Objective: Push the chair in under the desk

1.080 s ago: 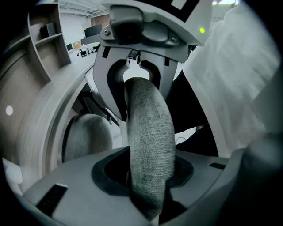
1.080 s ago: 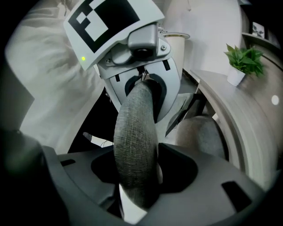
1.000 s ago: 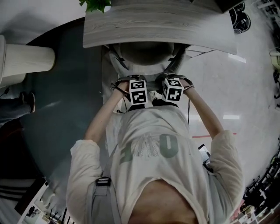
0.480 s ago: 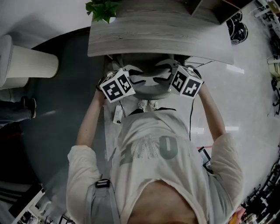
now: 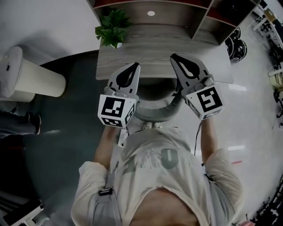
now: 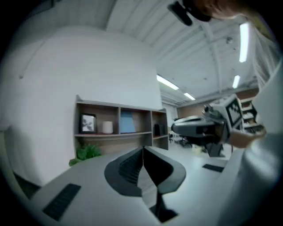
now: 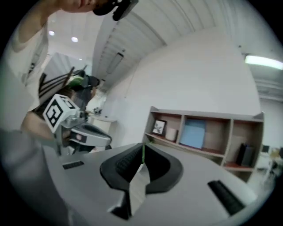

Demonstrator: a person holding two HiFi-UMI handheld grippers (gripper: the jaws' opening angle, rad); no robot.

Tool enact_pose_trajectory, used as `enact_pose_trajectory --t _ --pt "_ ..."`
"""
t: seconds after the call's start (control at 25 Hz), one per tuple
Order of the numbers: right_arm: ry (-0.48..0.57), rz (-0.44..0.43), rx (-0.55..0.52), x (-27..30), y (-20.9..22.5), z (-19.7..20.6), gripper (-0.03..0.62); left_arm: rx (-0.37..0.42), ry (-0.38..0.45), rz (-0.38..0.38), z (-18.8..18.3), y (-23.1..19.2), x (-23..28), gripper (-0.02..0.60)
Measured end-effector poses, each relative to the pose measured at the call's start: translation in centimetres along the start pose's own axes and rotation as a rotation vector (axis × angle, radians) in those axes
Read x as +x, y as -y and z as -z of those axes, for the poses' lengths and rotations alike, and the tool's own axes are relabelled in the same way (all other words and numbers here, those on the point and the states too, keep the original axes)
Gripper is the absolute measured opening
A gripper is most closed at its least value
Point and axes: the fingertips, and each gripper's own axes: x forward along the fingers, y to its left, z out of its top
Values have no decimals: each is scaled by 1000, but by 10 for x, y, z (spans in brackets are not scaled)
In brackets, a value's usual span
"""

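Observation:
The grey chair [image 5: 154,114] stands pushed in under the wooden desk [image 5: 154,53]; only its curved back rim shows, between my arms. Neither gripper touches it. My left gripper [image 5: 134,67] is raised over the desk's front edge. Its jaws are closing right up and the pads meet with nothing between them [image 6: 143,152]. My right gripper [image 5: 175,57] is held up beside it at the same height, also closing onto nothing, with its pads together [image 7: 142,156]. Each gripper view shows the other gripper alongside.
A potted plant [image 5: 112,27] sits on the desk's left corner below a wooden shelf unit [image 5: 152,9]. A white ribbed cylinder [image 5: 33,77] stands on the floor at left. Another person's shoe [image 5: 34,123] is at far left. Black equipment [image 5: 234,42] lies right of the desk.
Both grippers left the chair back and rose up over the desk edge, and their jaws closed. The chair back sits closer under the desk than before.

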Motion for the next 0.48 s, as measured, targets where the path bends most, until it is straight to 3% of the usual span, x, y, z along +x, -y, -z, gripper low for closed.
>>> enact_pose_trajectory --t 0.08,0.2,0.36,0.48 --pt "-28 144 153 -6 9 18 28 -123 57 -120 -4 -12 -10 15" --pt "-75 221 285 -13 -7 52 18 -147 60 -222 6 -15 -21 14" --pt "-126 217 314 -20 -35 79 17 -222 22 -211 31 -5 -26 14" --pt "-140 196 316 -20 -42 83 17 -227 12 -221 41 -6 -31 14"
